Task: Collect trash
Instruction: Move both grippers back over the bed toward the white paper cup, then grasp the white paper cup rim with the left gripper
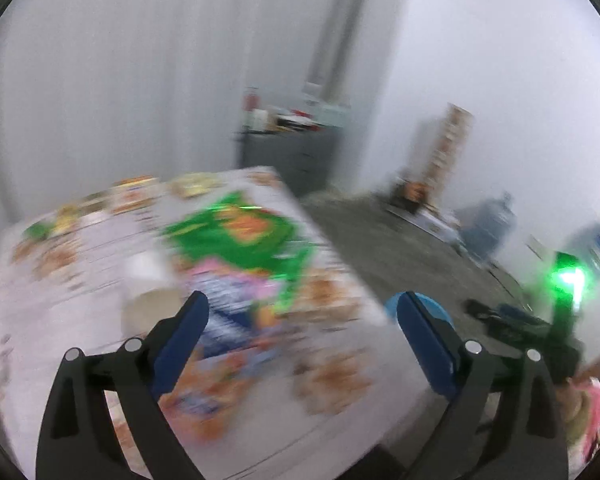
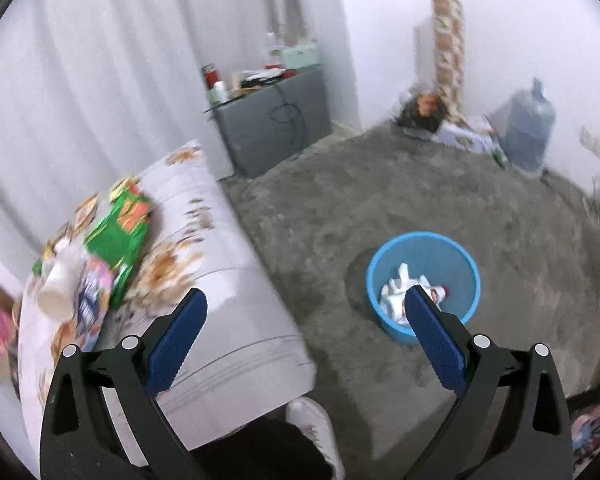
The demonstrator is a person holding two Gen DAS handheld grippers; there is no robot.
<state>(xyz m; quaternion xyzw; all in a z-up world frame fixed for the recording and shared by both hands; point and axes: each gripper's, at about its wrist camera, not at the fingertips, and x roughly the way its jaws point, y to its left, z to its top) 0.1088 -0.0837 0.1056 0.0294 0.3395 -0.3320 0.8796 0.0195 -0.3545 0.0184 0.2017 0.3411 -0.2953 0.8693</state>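
Both tongs are spread wide with nothing between their blue pads. The left gripper [image 1: 302,312] hangs over a table under a white cloth printed with orange flowers [image 1: 340,360]; directly ahead of its tips lies a crumpled green foil snack bag [image 1: 240,236], and nearer, just off the left-hand pad, a pink and blue plastic wrapper [image 1: 236,300] with a pale paper cup [image 1: 148,300] beside it on its side. The view is blurred, so the edges are uncertain. The right gripper [image 2: 306,300] hangs off the table's corner, the round blue plastic bin [image 2: 422,248] on the grey carpet ahead of its right-hand pad, with white crumpled trash already in it. The wrappers look light, thin and slick; a pinch on a raised crease or a loose edge probably holds best. The cup probably crushes easily, so its rim is likely the safest hold.
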